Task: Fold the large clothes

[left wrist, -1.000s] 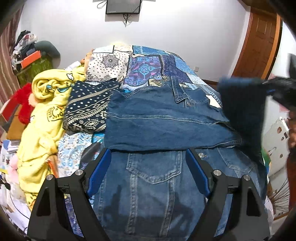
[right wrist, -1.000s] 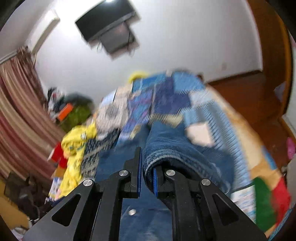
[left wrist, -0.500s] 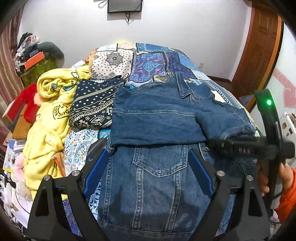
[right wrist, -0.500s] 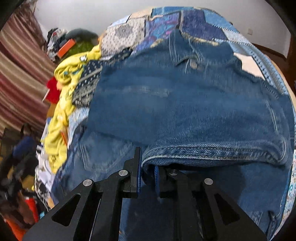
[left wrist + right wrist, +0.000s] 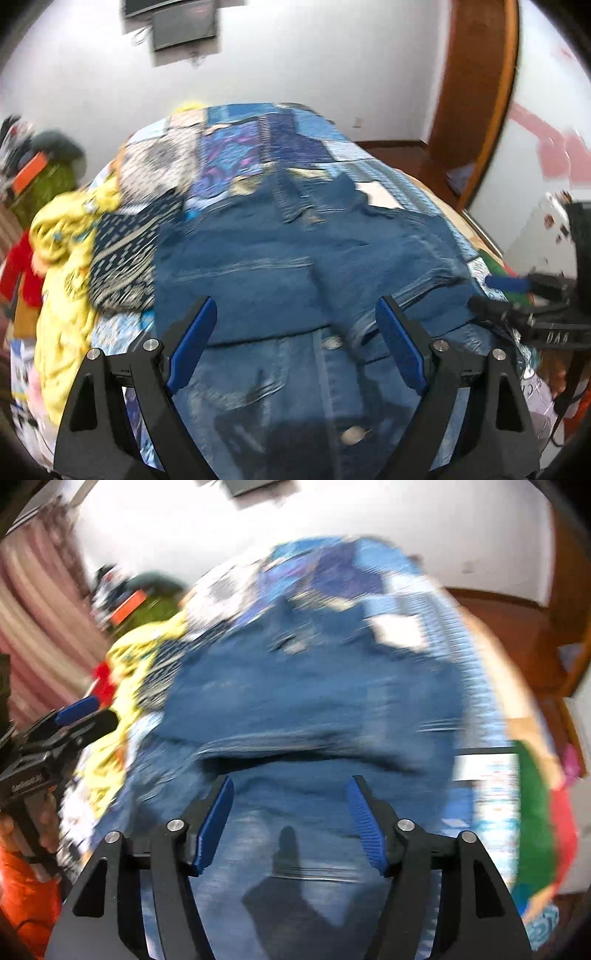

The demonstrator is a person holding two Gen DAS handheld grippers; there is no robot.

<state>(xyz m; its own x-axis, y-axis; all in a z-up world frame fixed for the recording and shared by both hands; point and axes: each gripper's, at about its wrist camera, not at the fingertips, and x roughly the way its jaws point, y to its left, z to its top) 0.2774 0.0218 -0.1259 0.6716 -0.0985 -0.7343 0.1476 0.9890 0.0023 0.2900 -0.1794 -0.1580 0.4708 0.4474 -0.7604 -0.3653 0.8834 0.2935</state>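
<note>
You are between folds: both sleeves of the denim jacket (image 5: 288, 266) lie across its chest, and neither tool grips cloth. Your left tongs (image 5: 295, 345) stand wide over the jacket's near hem; your right tongs (image 5: 290, 823) are spread too, just above the same hem toward its right side. The jacket lies in the middle of the bed, on a patchwork quilt (image 5: 258, 147). By my reading, the next move calls for pinching the hem at two corners and carrying it toward the collar, level, so the sleeves stay put. Left of the jacket sits a yellow blanket (image 5: 62, 266); beyond it a white wall, with a wooden door (image 5: 476, 96) to its right.
</note>
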